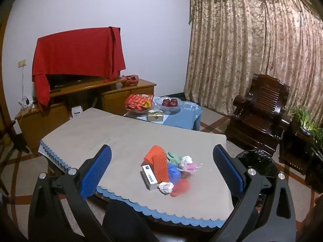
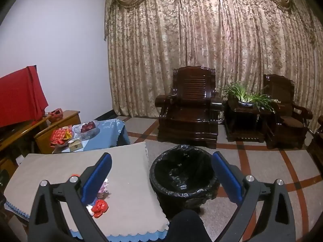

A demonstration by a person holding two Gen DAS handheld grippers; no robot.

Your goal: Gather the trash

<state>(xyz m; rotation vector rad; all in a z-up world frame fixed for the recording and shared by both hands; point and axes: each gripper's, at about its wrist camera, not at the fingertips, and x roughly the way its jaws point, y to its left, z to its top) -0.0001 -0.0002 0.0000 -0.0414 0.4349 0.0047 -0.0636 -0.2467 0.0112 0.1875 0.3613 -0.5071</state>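
Observation:
A pile of trash (image 1: pixel 168 170) lies near the front of a table with a beige cloth (image 1: pixel 121 137): orange foam netting (image 1: pixel 159 166), a white carton (image 1: pixel 149 177), a blue bag (image 1: pixel 174 173), a red bag (image 1: pixel 180 187) and crumpled white paper (image 1: pixel 166 187). My left gripper (image 1: pixel 161 171) is open and empty, held above the table's front edge with the pile between its fingers. My right gripper (image 2: pixel 161 177) is open and empty above a black-lined trash bin (image 2: pixel 182 178) on the floor right of the table. The red bag (image 2: pixel 100 206) shows beside its left finger.
A low table with a blue cloth (image 1: pixel 181 115) behind holds a glass fruit bowl, red packets and a small box. A wooden cabinet (image 1: pixel 80 98) with a red-draped screen stands at the left. Dark wooden armchairs (image 2: pixel 189 109) and a potted plant (image 2: pixel 246 98) stand before the curtain.

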